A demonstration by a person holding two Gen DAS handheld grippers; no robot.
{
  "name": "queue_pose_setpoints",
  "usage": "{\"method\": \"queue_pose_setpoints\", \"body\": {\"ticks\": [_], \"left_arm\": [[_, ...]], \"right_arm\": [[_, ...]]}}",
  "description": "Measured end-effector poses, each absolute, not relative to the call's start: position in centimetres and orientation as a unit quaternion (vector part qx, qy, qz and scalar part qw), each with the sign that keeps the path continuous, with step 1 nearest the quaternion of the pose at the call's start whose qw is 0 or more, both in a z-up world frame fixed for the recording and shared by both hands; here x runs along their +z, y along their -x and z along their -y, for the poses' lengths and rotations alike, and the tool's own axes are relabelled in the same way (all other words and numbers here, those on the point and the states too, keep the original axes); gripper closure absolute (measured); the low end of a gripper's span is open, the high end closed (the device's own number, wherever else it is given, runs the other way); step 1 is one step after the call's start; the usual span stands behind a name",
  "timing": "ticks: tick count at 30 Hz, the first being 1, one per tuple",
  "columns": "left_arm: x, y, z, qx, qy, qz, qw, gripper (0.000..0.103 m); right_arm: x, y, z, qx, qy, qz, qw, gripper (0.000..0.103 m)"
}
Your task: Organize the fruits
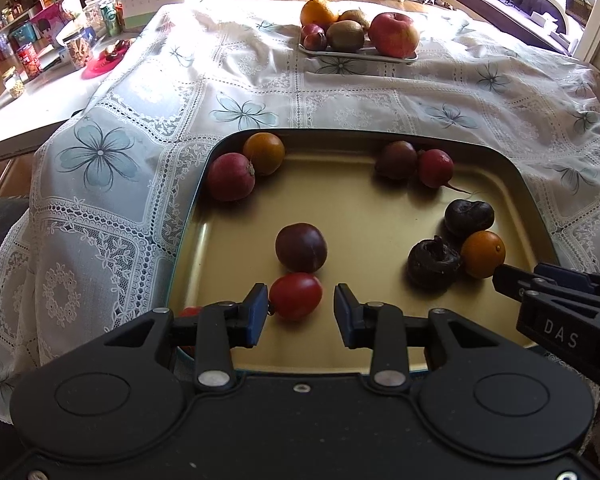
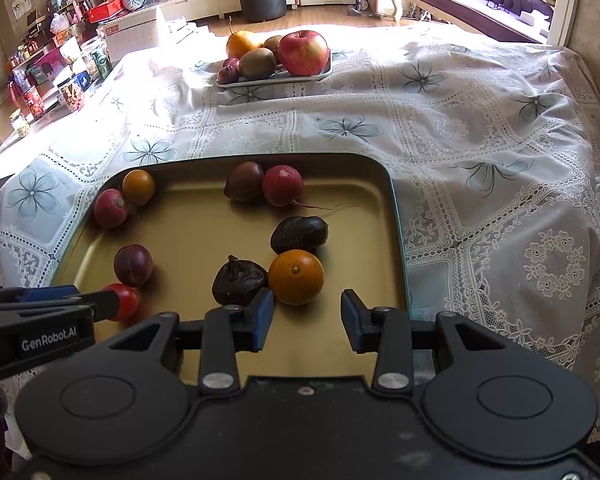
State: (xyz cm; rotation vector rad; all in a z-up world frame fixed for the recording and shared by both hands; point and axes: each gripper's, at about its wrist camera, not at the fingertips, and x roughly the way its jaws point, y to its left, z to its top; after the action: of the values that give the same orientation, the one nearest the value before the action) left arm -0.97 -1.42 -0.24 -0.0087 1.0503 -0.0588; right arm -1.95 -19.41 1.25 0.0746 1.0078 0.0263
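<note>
— Lace tablecloth underneath?
— Yes, under a smooth gold tray. Left gripper gapes by a glossy red tomato; right gripper gapes near an orange. Beyond: wrinkled dark fruit, radishes, then a far plate.

A gold tray with a teal rim is sitting on a white lace tablecloth printed with grey-blue flowers. Ahead of the black, blue-padded left gripper a red tomato is shining; an orange is glowing before the right gripper, beside a black-brown fruit.
</note>
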Motion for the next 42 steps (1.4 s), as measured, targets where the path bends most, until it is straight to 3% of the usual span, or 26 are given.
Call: {"method": "queue_pose_setpoints", "body": {"ticks": [42], "left_arm": [[-0.71,0.74,1.30,-0.035,0.014,-0.515,0.857,0.059]], "right_arm": [[0.55,1.86,19.10,0.017,-0.039,-0.494,0.868,0.062]]}}
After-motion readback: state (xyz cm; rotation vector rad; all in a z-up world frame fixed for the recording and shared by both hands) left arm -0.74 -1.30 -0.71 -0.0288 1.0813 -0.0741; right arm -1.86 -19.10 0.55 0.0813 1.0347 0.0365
